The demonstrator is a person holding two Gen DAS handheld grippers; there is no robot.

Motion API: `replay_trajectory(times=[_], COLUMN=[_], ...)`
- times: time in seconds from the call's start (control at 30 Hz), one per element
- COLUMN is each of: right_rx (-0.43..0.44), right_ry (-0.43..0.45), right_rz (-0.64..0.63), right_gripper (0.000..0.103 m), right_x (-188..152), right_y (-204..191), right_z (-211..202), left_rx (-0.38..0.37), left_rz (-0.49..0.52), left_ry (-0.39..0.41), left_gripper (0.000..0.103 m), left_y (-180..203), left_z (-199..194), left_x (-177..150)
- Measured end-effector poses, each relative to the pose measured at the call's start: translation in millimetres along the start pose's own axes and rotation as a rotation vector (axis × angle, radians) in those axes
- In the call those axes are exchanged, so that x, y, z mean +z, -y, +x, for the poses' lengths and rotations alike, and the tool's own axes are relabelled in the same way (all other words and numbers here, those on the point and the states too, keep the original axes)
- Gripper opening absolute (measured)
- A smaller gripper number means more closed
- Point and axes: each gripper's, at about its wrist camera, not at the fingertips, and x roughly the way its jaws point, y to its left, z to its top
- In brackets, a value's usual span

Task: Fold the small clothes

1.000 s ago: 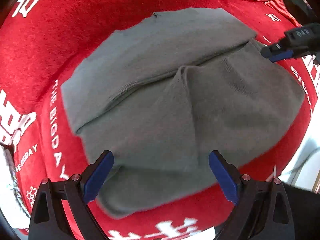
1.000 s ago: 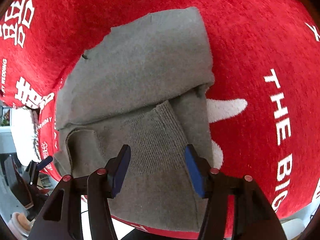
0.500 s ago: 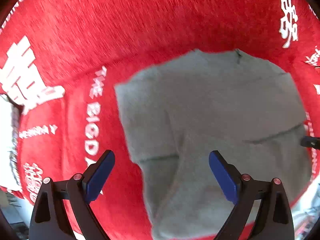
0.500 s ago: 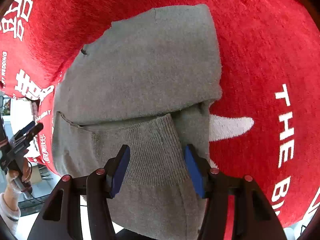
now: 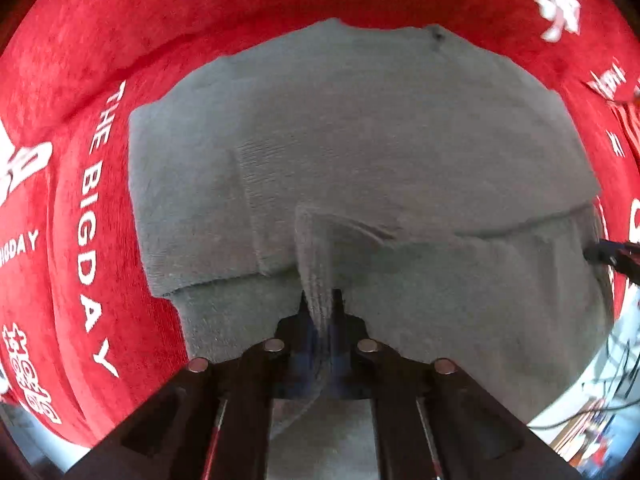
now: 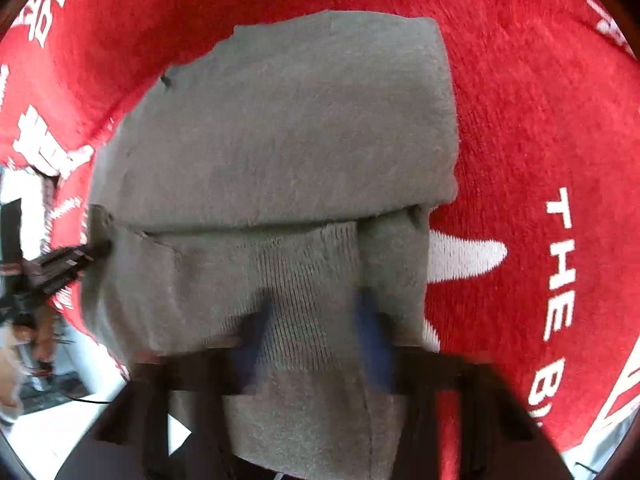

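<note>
A grey knit garment [image 5: 360, 140] lies folded on a red cloth [image 5: 200, 20] with white lettering. My left gripper [image 5: 322, 300] points straight down at the garment's near part, and its jaws are closing on a raised ridge of the knit pinched between the pads. In the right wrist view the same garment [image 6: 300, 120] fills the middle. My right gripper [image 6: 314, 332] is blurred over a ribbed band [image 6: 308, 280]. Its jaws are closing, with the band lying between pads that still stand apart. The left gripper [image 6: 68, 260] also shows at the garment's left edge.
The red cloth [image 6: 520, 120] spreads far beyond the garment on all sides. A person's hand [image 6: 24, 340] shows at the left edge of the right wrist view. Cables and a pale floor [image 5: 600, 392] lie past the cloth's edge at the lower right.
The left gripper swung across the garment, came lower and went from wide open to pinching a ridge of knit. The right gripper barely shifted and its fingers have blurred.
</note>
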Motion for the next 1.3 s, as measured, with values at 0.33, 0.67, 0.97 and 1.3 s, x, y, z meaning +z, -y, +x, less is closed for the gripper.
replay_trajectory(times=[0.33, 0.67, 0.97, 1.3], right_rx=[0.025, -0.026, 0.025, -0.024], right_ry=[0.22, 0.322, 0.18, 0.222], right_rz=[-0.036, -0.142, 0.018, 0.186], right_gripper=[0.008, 0.008, 0.008, 0.016], right_x=[11.2, 141.2, 193.0, 186.2], right_y=[-36.3, -56.1, -15.0, 12.0], right_z=[-105.0, -103.8, 2.2, 18.1], left_rx=[-0.088, -0.02, 0.102, 0.26], left_rz=[-0.024, -0.115, -0.195, -0.299], left_ry=[0.173, 0.332, 0.168, 0.184], left_gripper=[0.007, 0.007, 0.007, 0.077], left_y=[-24.1, -74.6, -85.1, -124.6], left_z=[-90.6, -95.8, 18.9, 25.3], left_x=[-3.5, 93.1, 132.2, 135.3])
